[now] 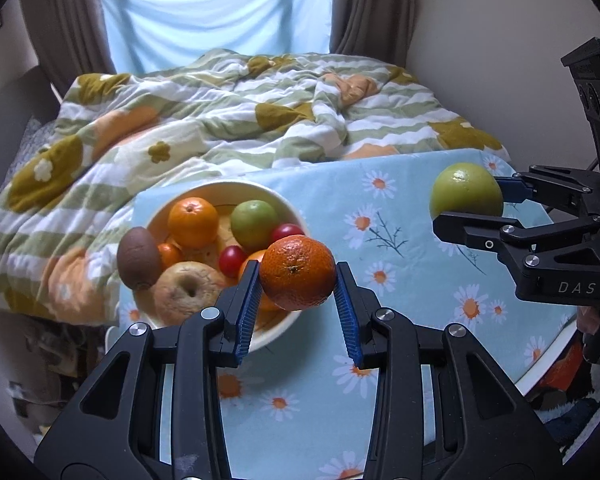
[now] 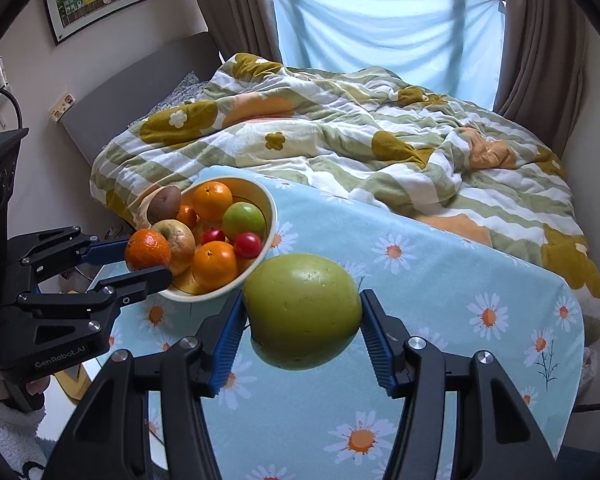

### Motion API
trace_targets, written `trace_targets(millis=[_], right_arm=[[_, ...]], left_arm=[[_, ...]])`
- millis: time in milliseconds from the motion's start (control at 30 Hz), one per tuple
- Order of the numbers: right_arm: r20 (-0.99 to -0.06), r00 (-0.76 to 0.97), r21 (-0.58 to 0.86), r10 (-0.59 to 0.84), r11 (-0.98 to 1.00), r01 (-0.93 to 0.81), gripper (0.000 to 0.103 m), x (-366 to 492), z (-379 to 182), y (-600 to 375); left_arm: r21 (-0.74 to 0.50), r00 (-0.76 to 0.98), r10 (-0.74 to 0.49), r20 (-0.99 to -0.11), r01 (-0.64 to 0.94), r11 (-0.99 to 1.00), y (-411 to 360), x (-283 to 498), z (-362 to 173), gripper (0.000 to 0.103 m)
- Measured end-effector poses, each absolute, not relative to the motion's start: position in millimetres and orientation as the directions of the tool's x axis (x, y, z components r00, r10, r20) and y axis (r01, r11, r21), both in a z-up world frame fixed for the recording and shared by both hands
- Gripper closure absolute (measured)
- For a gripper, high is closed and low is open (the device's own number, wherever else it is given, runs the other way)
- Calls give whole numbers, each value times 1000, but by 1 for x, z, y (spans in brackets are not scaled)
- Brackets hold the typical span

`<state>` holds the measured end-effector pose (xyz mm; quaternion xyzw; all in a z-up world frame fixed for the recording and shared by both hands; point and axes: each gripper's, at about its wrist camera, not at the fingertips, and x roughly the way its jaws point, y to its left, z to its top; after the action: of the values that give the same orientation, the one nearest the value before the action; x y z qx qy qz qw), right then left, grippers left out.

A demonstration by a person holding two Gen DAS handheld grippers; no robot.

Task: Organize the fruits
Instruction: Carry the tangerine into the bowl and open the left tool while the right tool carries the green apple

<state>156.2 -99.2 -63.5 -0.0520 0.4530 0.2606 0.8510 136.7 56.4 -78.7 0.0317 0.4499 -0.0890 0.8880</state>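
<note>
My left gripper (image 1: pixel 297 276) is shut on an orange tangerine (image 1: pixel 297 272) and holds it above the near rim of a cream bowl (image 1: pixel 278 330). The bowl holds several fruits: oranges, a green apple (image 1: pixel 254 220), a kiwi (image 1: pixel 138 258), a pale apple and small red fruits. My right gripper (image 2: pixel 302 320) is shut on a large green apple (image 2: pixel 302 312), held above the daisy-print cloth to the right of the bowl (image 2: pixel 266 196). Each gripper shows in the other's view: the right one (image 1: pixel 466 200) and the left one (image 2: pixel 146 258).
The bowl stands on a table with a light blue daisy cloth (image 1: pixel 400 220). A bed with a rumpled flowered blanket (image 1: pixel 220 120) lies right behind the table. Curtains and a window are at the back, a wall on the right.
</note>
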Motion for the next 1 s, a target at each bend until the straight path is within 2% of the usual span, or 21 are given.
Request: trace_targets(millis=[367,733,933,967,1000], right_arm=[[-803,486,147,344,906,-397,51,170,-64,-55],[-822,501,155,271,953,-261,51,182,-78,-42],[-832,490,153,260,956,-249,51,183,-83,-41],[-832,490,153,261,956,-250,51,184,-83,-41],[-832,489,154,263,955,-252,51,183,-83,-41]], left_arm=[[-34,552,-179,-815,262,965,111,186,-96,60],[-19,487,-215,-847,376,926,126,225,-134,60],[-9,494,-218,-842,391,920,125,224,-133,59],[-5,497,-218,-840,395,919,125,223,-131,47],[1,501,-213,-839,392,920,125,221,-129,13]])
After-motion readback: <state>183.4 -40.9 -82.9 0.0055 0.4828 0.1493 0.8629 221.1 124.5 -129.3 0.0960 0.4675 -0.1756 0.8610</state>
